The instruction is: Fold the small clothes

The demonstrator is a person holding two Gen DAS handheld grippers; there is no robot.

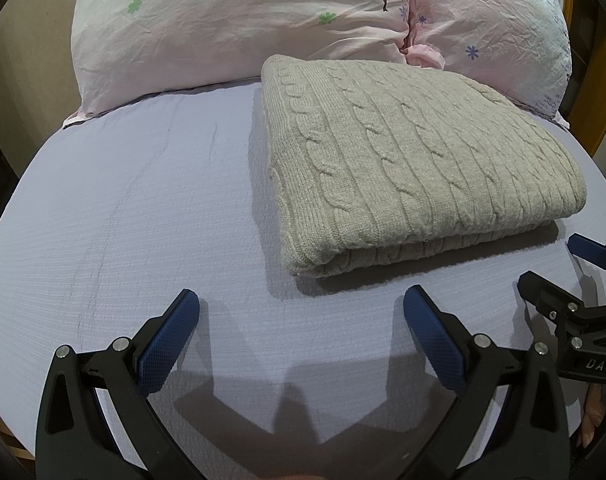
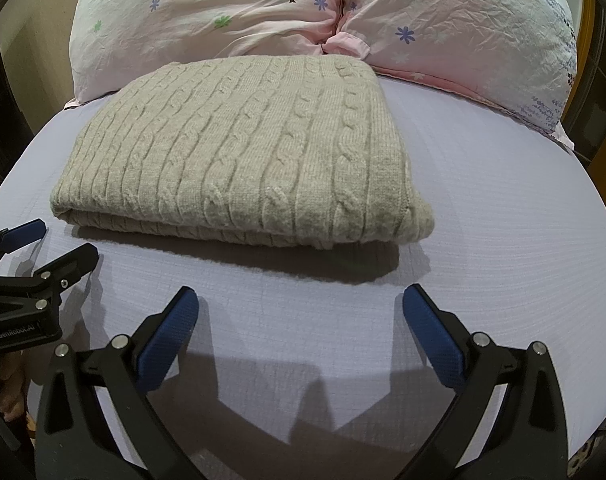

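Ahead of both grippers' fingers: folded sweater [image 1: 403, 160] (untouched); left gripper [image 1: 301, 320], right gripper [image 2: 301, 320] spread apart.

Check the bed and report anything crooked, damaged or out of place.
Nothing stands out. The beige cable-knit sweater lies folded in a tidy rectangle on the lavender sheet, its far edge by the floral pillows. The left gripper and right gripper are open and empty, short of it.
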